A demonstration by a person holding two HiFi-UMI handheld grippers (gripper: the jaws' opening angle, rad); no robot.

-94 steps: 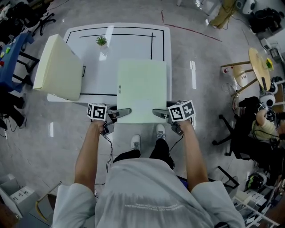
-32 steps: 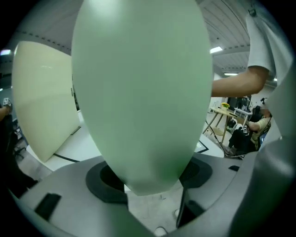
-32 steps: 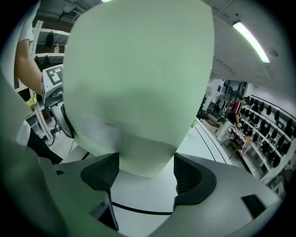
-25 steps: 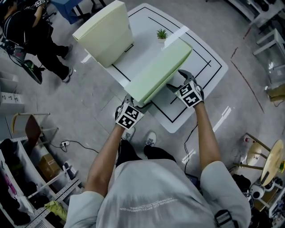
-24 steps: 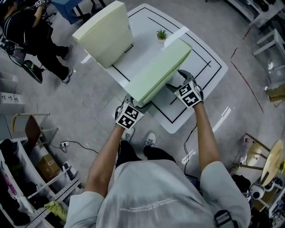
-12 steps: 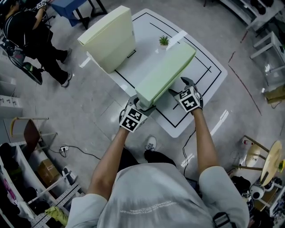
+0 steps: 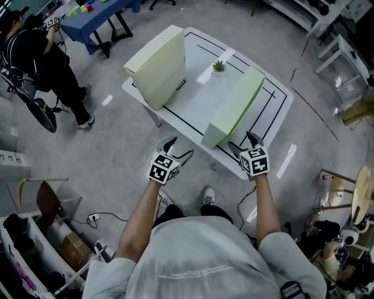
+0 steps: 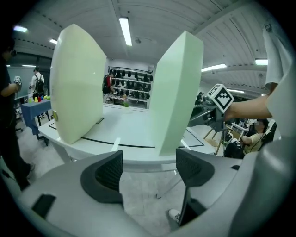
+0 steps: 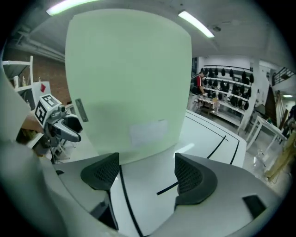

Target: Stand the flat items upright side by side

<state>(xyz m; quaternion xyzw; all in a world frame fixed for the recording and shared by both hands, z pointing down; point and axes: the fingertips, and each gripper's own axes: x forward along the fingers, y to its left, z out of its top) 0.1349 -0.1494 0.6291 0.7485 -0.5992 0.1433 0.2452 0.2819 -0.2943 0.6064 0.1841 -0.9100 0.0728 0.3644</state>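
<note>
Two thick foam slabs stand upright on a white table (image 7: 194,98) marked with black lines. The cream slab (image 7: 158,63) (image 8: 76,83) is at the far left. The pale green slab (image 7: 234,108) (image 8: 178,92) (image 9: 125,78) stands on edge near the front right. My left gripper (image 7: 178,148) (image 8: 149,173) hovers off the table's front edge; its jaws have just been opening and nothing is between them. My right gripper (image 7: 242,142) (image 9: 147,173) is open just short of the green slab's near end, apart from it.
A small potted plant (image 7: 219,66) stands on the table between the slabs at the back. A person in black (image 7: 35,52) stands beside a blue table (image 7: 93,11) at the far left. Shelving (image 7: 35,257) is at the lower left, and stools and gear (image 7: 345,204) at the right.
The green slab, flat at first and then held tilted between both grippers, now stands free on its edge. Both grippers have let go and drawn back toward the table's front.
</note>
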